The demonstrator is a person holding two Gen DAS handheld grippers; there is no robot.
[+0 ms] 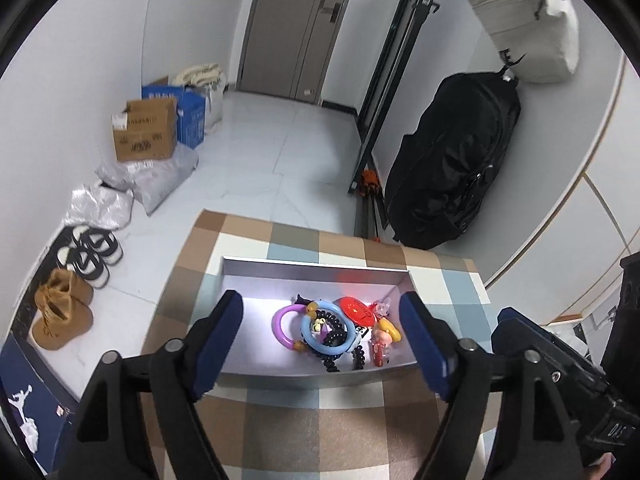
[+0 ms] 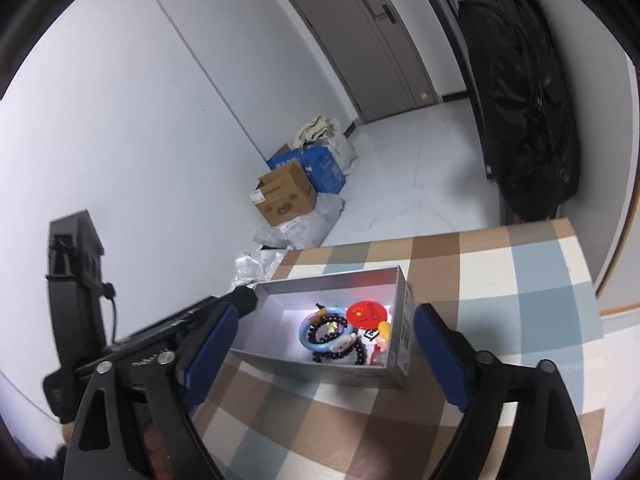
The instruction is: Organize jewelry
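Your left tool (image 1: 320, 336) and right tool (image 2: 324, 350) are both spread, empty, above the jewelry box (image 1: 256, 280) near the surface's (image 1: 320, 420) far edge.

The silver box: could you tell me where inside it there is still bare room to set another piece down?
The silver box has bare floor in its left half, between the left wall and the purple ring. The right half is crowded: blue ring, black bead bracelet and red disc overlap there.
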